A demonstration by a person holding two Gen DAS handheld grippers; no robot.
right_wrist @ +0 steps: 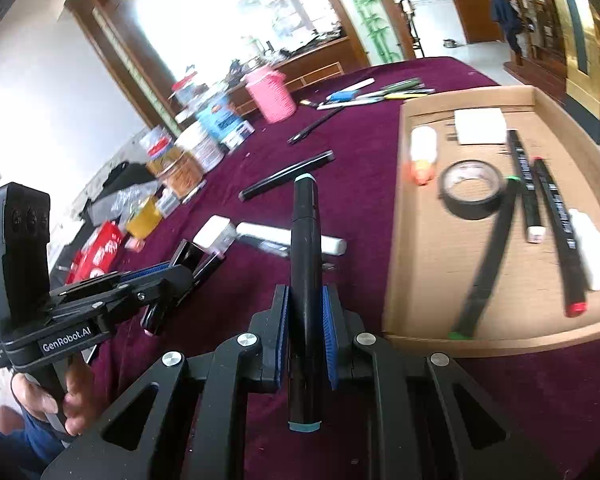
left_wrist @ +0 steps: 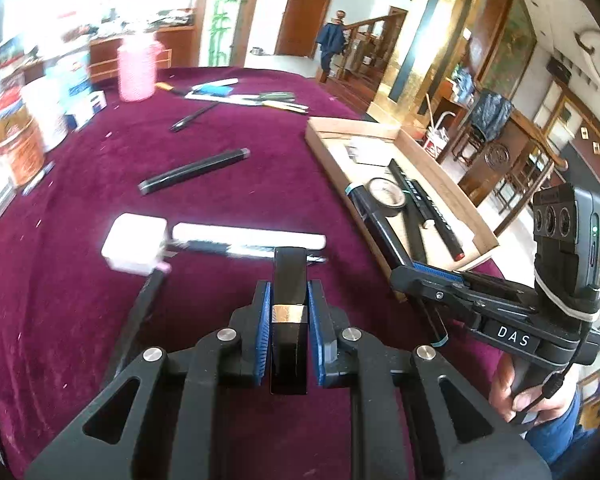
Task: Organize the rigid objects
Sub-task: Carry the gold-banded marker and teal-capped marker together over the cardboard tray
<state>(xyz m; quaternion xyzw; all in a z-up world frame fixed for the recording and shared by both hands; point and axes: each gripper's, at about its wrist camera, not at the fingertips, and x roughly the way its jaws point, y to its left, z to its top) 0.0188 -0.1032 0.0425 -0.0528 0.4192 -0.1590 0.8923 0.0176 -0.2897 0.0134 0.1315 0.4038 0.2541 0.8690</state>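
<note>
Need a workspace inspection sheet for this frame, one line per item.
Surface: maroon cloth on table.
Job's things: cardboard tray holds tape roll and markers; black marker and white tube lie loose on cloth.
Clutter: pink container, jars.
Grippers: left gripper shut on black bar with gold band; right gripper shut on teal-capped marker.
Cables: thin cord at the right handle.
Surroundings: person by staircase.

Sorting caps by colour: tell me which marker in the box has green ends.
The slanted marker beside the tape roll; green on both tips, while the others show red or white.
</note>
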